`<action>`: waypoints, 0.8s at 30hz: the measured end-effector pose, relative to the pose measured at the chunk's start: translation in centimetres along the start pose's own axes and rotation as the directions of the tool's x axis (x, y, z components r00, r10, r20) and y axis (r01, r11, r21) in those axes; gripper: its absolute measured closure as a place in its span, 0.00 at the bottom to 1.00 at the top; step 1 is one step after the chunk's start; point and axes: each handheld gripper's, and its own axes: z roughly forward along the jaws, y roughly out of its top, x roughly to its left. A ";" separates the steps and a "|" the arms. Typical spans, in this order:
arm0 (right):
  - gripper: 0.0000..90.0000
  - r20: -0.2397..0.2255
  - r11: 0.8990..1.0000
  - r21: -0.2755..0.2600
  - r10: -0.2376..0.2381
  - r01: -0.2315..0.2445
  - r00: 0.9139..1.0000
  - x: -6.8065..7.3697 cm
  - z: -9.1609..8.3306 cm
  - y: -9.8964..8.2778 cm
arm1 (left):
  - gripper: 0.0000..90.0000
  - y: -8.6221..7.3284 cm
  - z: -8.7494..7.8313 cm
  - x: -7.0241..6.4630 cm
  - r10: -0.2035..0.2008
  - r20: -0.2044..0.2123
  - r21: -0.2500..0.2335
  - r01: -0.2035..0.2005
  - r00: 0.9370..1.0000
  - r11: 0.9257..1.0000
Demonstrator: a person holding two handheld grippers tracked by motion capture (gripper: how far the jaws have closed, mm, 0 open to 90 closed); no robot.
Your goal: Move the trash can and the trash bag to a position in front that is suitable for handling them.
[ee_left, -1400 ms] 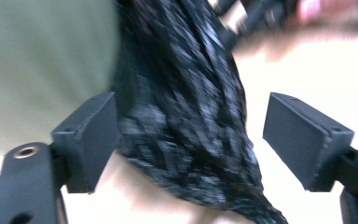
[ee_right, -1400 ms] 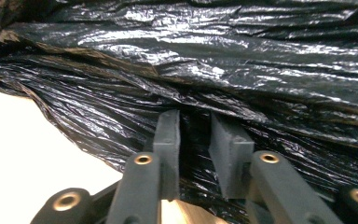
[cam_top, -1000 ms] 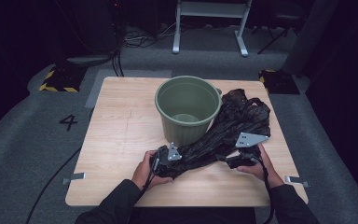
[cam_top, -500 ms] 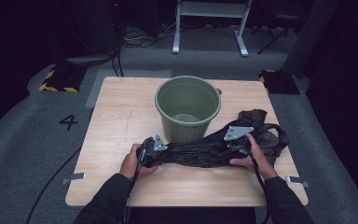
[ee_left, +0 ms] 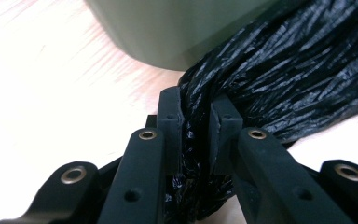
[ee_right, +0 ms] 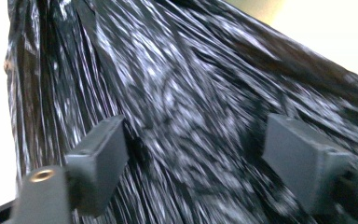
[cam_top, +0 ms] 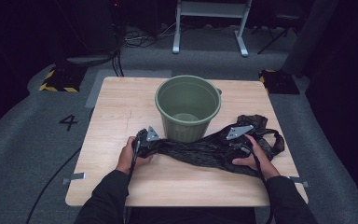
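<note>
pinching black bag (ee_left: 279, 70), left tool (ee_left: 196, 119)

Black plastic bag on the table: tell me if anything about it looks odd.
The crumpled black plastic bag lies bunched into a rope before the green plastic bucket on the wooden table, not opened out. The left gripper pinches one end. Nothing looks torn or spilled.

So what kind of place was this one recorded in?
Probably a lab or studio recording bay, not a home: a lone wooden table on grey carpet marked with a number 4, hazard-striped floor blocks, and cables trailing behind.
</note>
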 end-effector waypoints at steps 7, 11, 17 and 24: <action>0.53 0.026 0.999 -0.045 0.016 -0.014 1.000 -0.3 -0.3 -1.1 | 0.66 0.1 0.7 0.8 -0.065 -0.044 -0.025 0.064 0.997 0.998; 0.72 0.050 0.997 -0.072 0.029 -0.025 0.998 -0.4 -0.3 -1.4 | 0.44 0.2 -0.1 1.0 -0.119 -0.066 -0.070 0.115 0.991 0.991; 0.90 0.059 0.995 -0.087 0.056 -0.051 0.997 -0.6 -0.6 -1.8 | 0.25 1.0 -2.4 1.0 -0.130 -0.028 -0.163 0.124 0.991 0.979; 0.96 0.081 0.994 -0.087 0.077 -0.069 0.994 -1.1 -1.4 -2.6 | 0.19 1.2 -4.7 -0.2 -0.085 0.037 -0.176 0.090 0.996 0.980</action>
